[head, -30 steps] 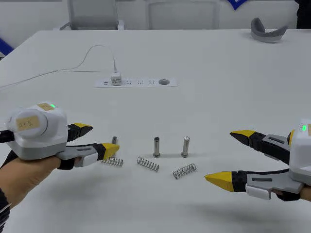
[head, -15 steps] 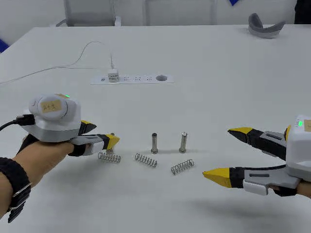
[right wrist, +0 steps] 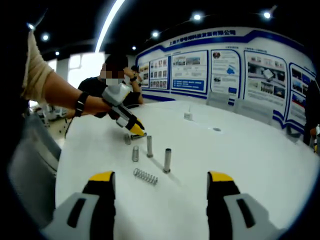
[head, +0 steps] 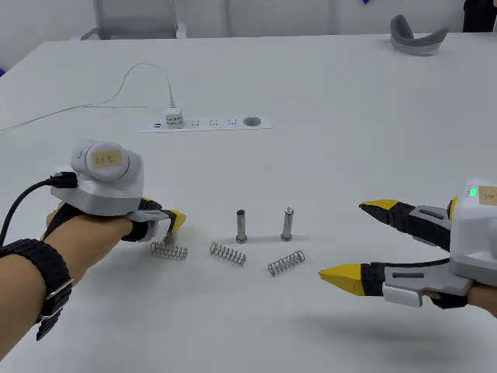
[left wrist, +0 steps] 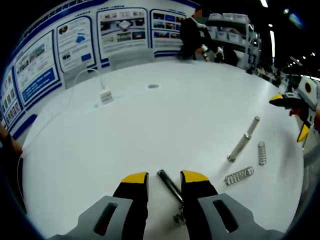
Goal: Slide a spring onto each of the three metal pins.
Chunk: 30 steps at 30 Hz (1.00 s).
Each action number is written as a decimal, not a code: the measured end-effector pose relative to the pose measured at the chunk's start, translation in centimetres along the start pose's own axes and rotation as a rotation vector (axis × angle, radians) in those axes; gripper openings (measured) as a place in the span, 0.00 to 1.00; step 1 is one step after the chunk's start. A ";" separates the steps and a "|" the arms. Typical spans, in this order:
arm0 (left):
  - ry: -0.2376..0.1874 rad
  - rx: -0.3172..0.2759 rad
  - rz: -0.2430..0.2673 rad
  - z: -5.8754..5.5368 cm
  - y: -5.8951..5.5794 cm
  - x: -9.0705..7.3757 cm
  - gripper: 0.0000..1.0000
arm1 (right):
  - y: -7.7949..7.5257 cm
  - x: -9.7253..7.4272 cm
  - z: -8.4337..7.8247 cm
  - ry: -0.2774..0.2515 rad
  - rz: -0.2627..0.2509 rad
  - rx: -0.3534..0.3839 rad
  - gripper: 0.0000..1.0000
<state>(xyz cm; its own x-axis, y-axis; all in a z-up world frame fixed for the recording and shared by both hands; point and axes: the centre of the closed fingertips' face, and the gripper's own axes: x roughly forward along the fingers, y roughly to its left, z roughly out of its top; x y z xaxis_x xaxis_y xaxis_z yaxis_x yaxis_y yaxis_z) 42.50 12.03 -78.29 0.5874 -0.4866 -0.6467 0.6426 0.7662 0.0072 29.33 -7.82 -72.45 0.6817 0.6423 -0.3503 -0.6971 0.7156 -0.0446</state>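
Two metal pins point(head: 241, 226) point(head: 287, 223) stand upright mid-table. Three springs point(head: 168, 250) point(head: 227, 253) point(head: 286, 263) lie in a row in front of them. My left gripper point(head: 167, 223) is at the left end of the row, right above the leftmost spring. In the left gripper view a third pin point(left wrist: 169, 184) sits between the narrowed jaws of the left gripper point(left wrist: 164, 177), close to the right one, with a gap on its left. My right gripper point(head: 359, 239) hovers wide open to the right of the springs, holding nothing; its own view shows the pins point(right wrist: 167, 160) ahead.
A white power strip point(head: 206, 123) with a plug and cable lies further back on the white table point(head: 349, 140). A grey curved object point(head: 415, 35) rests at the far right corner. Chairs stand behind the table's far edge.
My left gripper has moved forward and right to the leftmost pin, and its jaws have narrowed around it. The right gripper has stayed open in place. The head camera has shifted.
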 end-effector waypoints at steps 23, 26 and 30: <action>0.069 0.031 0.010 -0.4 -0.5 1.1 0.10 | -0.1 0.1 -0.3 0.005 -0.004 0.002 0.76; 0.075 0.040 0.006 -0.4 -0.7 1.3 0.10 | -0.1 0.1 -0.3 0.005 -0.002 0.003 0.76; 0.102 0.084 0.013 -0.4 -0.8 1.6 0.11 | -0.1 0.2 -0.4 0.006 -0.001 0.003 0.76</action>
<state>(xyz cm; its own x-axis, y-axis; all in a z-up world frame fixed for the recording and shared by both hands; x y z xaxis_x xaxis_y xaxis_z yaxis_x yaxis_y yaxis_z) 42.73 10.81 -79.62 0.5457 -0.4278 -0.7205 0.6762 0.7327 0.0771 29.41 -7.90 -72.88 0.6807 0.6402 -0.3559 -0.6960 0.7168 -0.0418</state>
